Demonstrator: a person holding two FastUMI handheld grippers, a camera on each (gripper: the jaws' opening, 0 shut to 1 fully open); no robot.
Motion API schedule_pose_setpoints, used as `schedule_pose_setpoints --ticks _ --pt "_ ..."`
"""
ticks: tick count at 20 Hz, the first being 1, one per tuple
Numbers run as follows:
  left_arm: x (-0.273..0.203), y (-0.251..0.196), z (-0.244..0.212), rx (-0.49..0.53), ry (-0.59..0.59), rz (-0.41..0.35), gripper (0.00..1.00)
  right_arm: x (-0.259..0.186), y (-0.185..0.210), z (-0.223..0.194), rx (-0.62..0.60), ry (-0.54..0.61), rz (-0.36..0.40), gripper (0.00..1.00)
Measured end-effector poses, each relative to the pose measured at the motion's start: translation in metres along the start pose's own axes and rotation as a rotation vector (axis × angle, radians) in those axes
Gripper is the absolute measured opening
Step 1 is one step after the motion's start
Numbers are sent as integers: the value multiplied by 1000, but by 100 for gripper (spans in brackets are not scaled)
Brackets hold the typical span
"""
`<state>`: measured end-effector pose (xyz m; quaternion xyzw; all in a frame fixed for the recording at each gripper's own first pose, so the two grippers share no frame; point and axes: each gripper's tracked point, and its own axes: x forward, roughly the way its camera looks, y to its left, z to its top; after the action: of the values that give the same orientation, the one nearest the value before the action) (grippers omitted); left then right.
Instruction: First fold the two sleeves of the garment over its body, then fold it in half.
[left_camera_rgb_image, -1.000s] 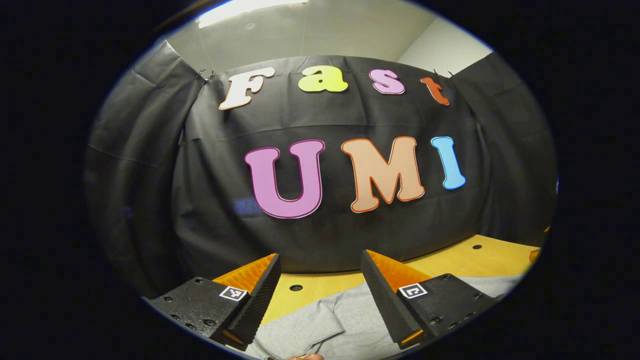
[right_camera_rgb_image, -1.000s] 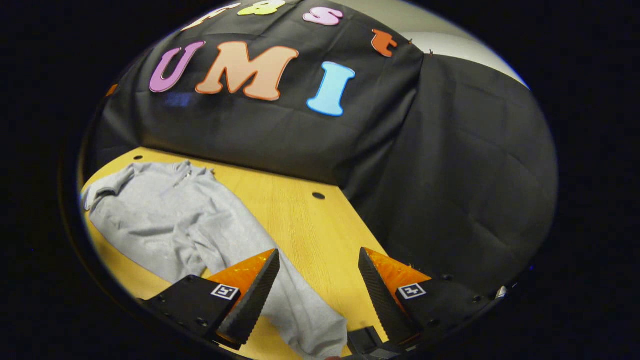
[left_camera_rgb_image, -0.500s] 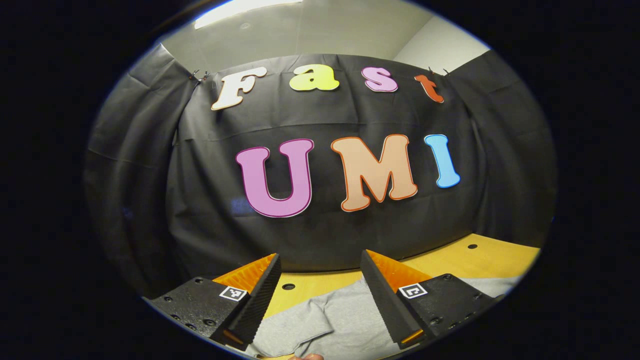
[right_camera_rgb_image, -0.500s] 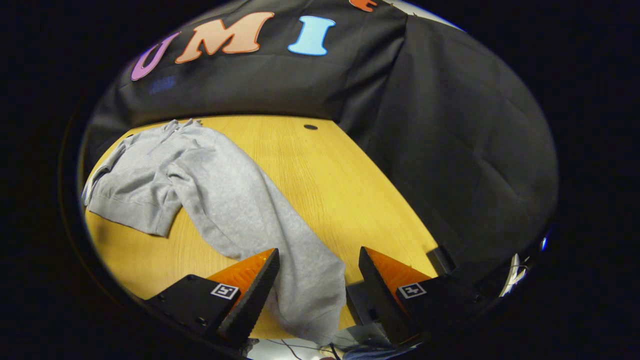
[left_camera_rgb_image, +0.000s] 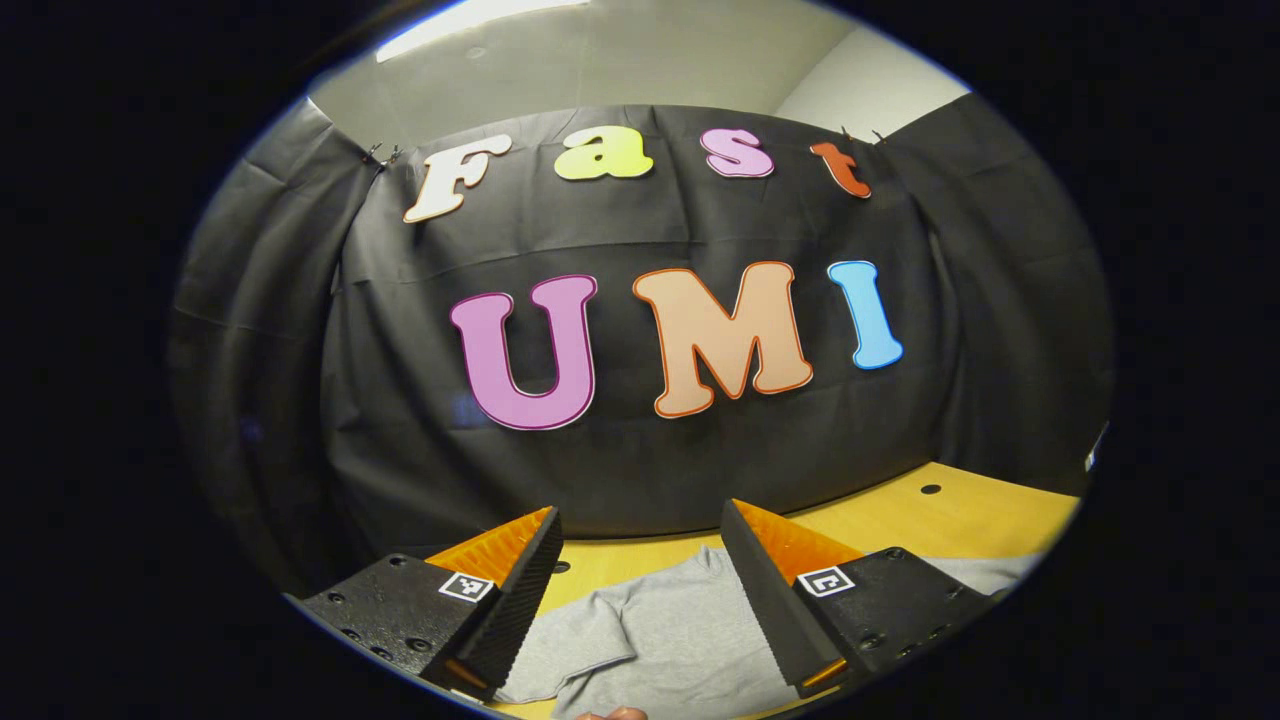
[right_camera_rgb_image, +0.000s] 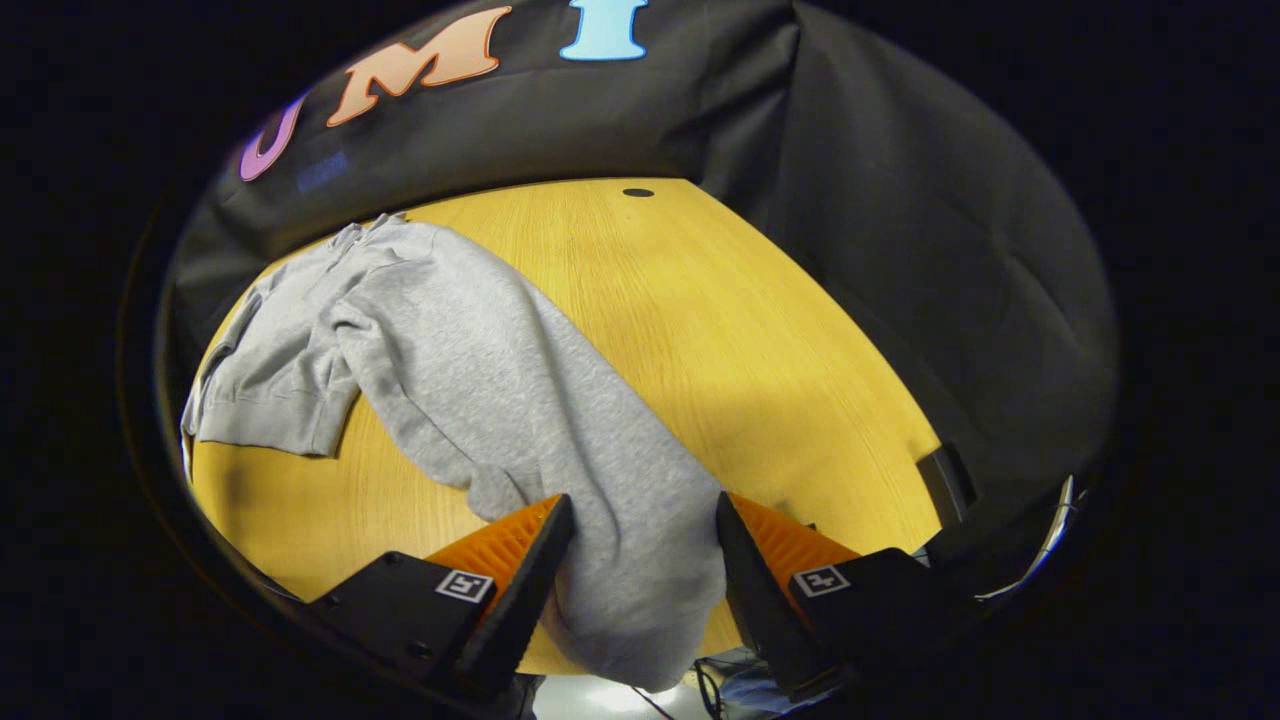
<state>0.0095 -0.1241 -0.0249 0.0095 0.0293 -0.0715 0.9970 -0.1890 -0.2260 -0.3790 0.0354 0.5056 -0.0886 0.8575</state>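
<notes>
A plain grey garment (right_camera_rgb_image: 470, 370) lies crumpled and slanted across the yellow wooden table (right_camera_rgb_image: 720, 330), one sleeve (right_camera_rgb_image: 275, 400) flopped sideways, hem draping off the near edge. No print or label is legible on it. The right gripper (right_camera_rgb_image: 640, 560) straddles the hem, fingers apart; the left gripper (left_camera_rgb_image: 640, 590) hovers spread above the cloth

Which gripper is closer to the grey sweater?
Right. The right gripper has the sweater between its open fingers near the table edge. The left gripper is open, above it.
</notes>
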Motion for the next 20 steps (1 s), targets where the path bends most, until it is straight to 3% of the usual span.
schedule_pose_setpoints --ticks 3,4,5,6,7,10,19,20 --pt "1 -11 -2 -13 12 3 94 3 1 -2 61 23 40 77" --pt "0 -15 -2 -19 17 4 99 7 -1 -3 47 28 36 62" --pt "0 -18 -4 -26 20 7 94 3 1 -2 27 18 47 53" --pt "-1 -21 -4 -31 24 10 94 7 5 -2 11 29 50 29" --pt "-2 -24 -6 -35 27 14 94 5 7 0 -10 33 60 19" --pt "-5 -30 -6 -36 36 23 94 5 7 1 -14 82 72 4" --pt "4 -32 -10 -25 50 3 94 -7 11 24 246 67 136 2" --pt "5 -28 -9 -27 47 5 99 -10 16 29 282 67 150 2"
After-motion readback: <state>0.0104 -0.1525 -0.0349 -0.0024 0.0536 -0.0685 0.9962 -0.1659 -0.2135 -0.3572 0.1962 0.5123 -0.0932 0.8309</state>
